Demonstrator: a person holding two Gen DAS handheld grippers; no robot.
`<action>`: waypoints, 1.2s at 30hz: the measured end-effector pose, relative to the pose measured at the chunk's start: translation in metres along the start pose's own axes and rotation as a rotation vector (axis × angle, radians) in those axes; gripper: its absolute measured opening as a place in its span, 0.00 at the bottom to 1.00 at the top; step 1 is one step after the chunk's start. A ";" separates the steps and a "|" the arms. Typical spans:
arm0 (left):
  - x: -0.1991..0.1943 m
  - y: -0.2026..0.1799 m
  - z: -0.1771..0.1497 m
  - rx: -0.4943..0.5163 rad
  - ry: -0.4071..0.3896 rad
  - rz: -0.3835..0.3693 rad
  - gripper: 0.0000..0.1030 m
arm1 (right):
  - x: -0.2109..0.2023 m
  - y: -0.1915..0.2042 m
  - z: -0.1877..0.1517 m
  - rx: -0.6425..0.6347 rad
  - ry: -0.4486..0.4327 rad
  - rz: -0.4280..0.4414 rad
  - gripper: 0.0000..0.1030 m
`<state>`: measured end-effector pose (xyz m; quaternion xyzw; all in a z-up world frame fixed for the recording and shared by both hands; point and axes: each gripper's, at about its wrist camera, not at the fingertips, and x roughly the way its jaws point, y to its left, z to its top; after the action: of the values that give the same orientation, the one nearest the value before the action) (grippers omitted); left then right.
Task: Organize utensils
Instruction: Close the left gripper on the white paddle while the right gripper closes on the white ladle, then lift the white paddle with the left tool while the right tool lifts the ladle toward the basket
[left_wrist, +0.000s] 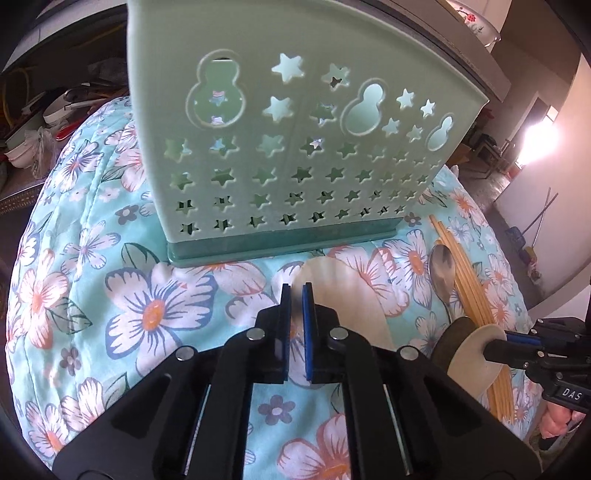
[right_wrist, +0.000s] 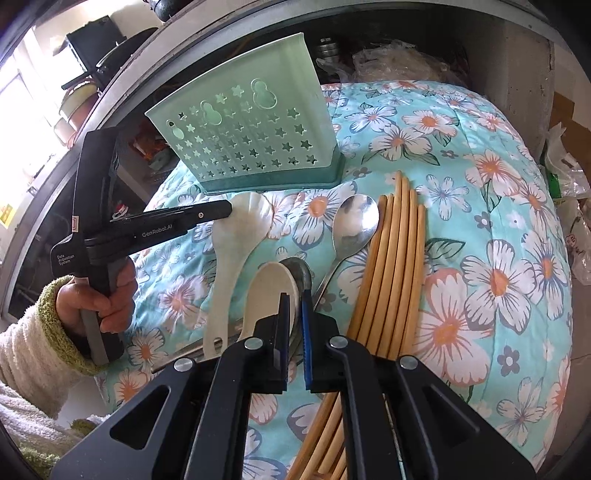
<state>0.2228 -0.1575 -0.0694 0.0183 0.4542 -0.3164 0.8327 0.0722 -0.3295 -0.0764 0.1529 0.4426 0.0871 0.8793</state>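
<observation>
In the left wrist view, our left gripper (left_wrist: 296, 291) has its jaws together and empty over the white scoop (left_wrist: 340, 288), with the green holder (left_wrist: 295, 147) at twelve o'clock. In the right wrist view, our right gripper (right_wrist: 295, 299) is clamped on the beige spoon (right_wrist: 271, 291); chopsticks (right_wrist: 395, 266) lie at three o'clock. A thin grip could let it twist loose.

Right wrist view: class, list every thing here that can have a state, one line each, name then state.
Mint-green star-cut plastic holder: upright on the floral cloth.
Pearly white scalloped spoon: lying flat.
Cream plastic spoon: gripped.
Silver metal spoon: lying flat, bowl up.
Tan bamboo chopsticks: lying side by side.
Left tool: shut at the white spoon's bowl, grip unclear.
Right tool: shut on the cream spoon.
</observation>
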 end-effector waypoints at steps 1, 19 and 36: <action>-0.008 0.004 -0.002 0.001 -0.002 0.007 0.04 | -0.002 0.000 -0.001 -0.003 -0.005 0.002 0.07; -0.094 0.041 -0.037 -0.089 -0.093 0.028 0.00 | -0.032 0.024 0.006 -0.047 -0.067 0.011 0.03; -0.255 0.023 0.114 -0.037 -0.666 0.111 0.00 | -0.167 0.059 0.135 -0.168 -0.593 -0.106 0.03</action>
<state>0.2219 -0.0451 0.1877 -0.0763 0.1609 -0.2510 0.9515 0.0808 -0.3482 0.1455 0.0753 0.1653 0.0290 0.9829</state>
